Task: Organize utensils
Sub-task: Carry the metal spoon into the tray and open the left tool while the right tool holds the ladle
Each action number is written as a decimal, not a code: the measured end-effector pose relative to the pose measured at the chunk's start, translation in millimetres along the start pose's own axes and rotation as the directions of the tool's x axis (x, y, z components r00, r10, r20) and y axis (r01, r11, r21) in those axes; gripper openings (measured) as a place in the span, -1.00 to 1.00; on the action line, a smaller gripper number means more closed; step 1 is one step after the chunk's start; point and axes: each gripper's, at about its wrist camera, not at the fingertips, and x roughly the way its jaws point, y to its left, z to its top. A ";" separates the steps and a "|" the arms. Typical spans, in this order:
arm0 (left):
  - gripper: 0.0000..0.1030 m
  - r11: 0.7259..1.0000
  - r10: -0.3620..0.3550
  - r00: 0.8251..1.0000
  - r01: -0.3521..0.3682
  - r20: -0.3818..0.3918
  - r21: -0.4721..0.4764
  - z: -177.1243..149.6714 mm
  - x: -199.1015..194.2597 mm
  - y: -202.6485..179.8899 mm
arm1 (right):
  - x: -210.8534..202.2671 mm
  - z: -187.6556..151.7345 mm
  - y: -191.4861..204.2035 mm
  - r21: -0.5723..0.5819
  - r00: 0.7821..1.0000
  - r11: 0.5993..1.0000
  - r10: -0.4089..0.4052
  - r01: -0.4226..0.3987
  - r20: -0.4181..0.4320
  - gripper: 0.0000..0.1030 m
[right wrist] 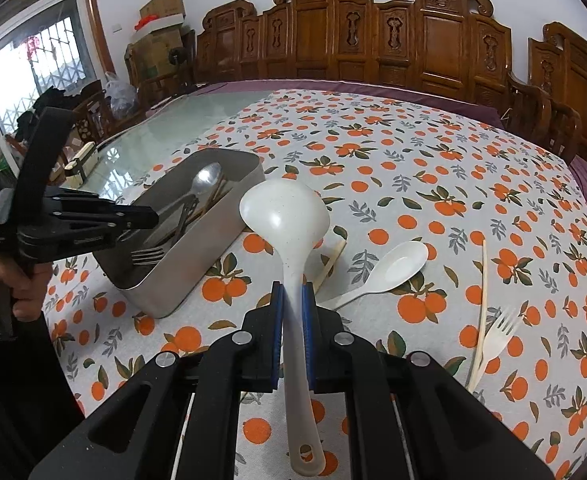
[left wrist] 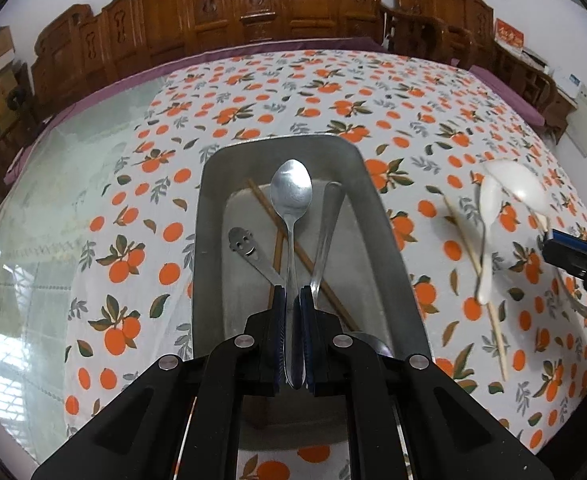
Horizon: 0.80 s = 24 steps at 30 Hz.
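Left wrist view, left gripper (left wrist: 292, 300) clamped steel spoon (left wrist: 291, 196) over tray (left wrist: 213, 216), handle end hidden, right gripper (right wrist: 292, 300) pinched white ladle (right wrist: 283, 216).

Orange-print tablecloth (right wrist: 413, 152) bears metal tray (right wrist: 197, 280), white spoon (right wrist: 389, 272).

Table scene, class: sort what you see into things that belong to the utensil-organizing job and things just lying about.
Job:
metal spoon, in left gripper
white ladle, in right gripper
metal tray
small white spoon
plastic fork
chopstick

Lying about:
chairs
boxes
tablecloth
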 end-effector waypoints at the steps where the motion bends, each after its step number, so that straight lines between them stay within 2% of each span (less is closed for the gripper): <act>1: -0.87 1.000 -0.001 1.000 0.001 -0.003 -0.001 0.4 1.8 0.0 | 0.1 -0.2 0.2 0.000 1.000 1.000 0.000 0.000 0.000 -0.79; 10: -0.86 1.000 -0.005 1.000 0.004 -0.029 -0.009 2.3 15.6 -0.5 | 2.4 -2.7 0.0 0.007 1.000 1.000 -0.003 0.003 -0.013 -0.79; 15: -0.83 0.999 -0.011 1.000 0.011 -0.009 -0.032 4.3 12.2 5.2 | 1.9 -2.2 3.1 0.008 1.000 1.000 0.000 0.000 -0.014 -0.79; 17: -0.65 0.999 -0.018 1.000 0.019 0.009 -0.045 4.0 9.2 8.8 | -0.2 -2.1 7.0 0.004 1.000 1.000 0.003 -0.003 -0.012 -0.79; 21: -0.60 0.998 -0.020 0.998 0.023 0.053 -0.057 6.3 -4.5 15.2 | -6.8 1.8 14.4 0.008 1.000 1.000 0.011 -0.011 0.005 -0.79; 24: -0.38 0.998 -0.010 0.995 0.016 0.097 -0.064 9.0 -18.0 20.5 | -9.9 8.9 23.2 0.003 1.000 1.000 0.020 -0.020 0.017 -0.79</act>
